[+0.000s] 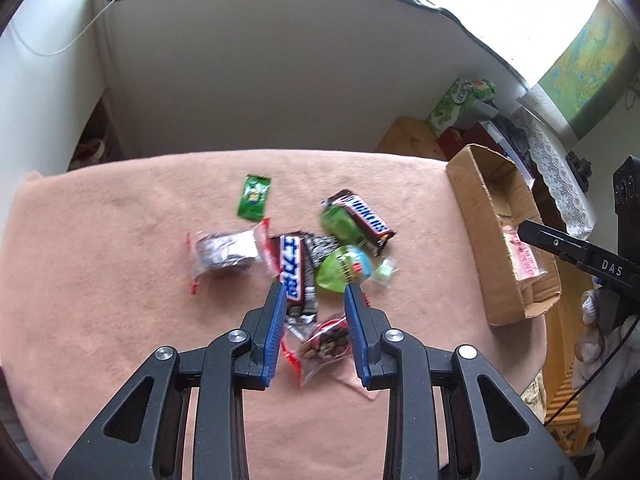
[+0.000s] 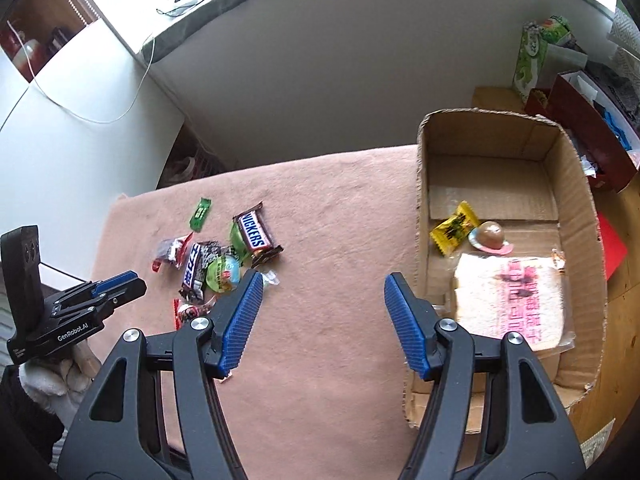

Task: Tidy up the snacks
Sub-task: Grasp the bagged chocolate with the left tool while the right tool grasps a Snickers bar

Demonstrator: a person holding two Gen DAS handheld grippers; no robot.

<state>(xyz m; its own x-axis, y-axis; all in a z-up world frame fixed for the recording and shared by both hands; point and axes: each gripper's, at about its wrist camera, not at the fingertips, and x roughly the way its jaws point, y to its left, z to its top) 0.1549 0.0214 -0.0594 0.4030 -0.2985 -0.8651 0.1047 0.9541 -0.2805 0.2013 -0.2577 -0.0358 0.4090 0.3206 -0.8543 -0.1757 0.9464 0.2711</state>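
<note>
Left gripper [image 1: 314, 288] has its blue pads a little apart with nothing pinched, hanging over the near end of the snack pile on the pink-covered worktop [image 1: 120, 280].

Going left to right in the pile:
- a silver snack in a clear wrapper [image 1: 224, 254]
- a small green sachet [image 1: 253, 198] lying on its own further back
- a dark bar with a blue-and-white label [image 1: 291, 270], print too blurry to read
- a clear bag of brown bits [image 1: 326, 342], half hidden between the fingers
- a round green pack [image 1: 344, 268]
- a Snickers bar [image 1: 366, 218] with another green wrapper tucked against it

Right gripper [image 2: 324, 276] is wide open and empty, over bare cloth between the pile and the cardboard box [image 2: 420, 200]. The box sits at the right edge of the worktop. Inside it are a yellow sachet [image 2: 456, 229], a round brown thing on a pink rim [image 2: 490, 236] that I honestly can't identify, and a big white pack with smeared pink print [image 2: 512, 300]. The pack's near corner is cut off by the right finger.
</note>
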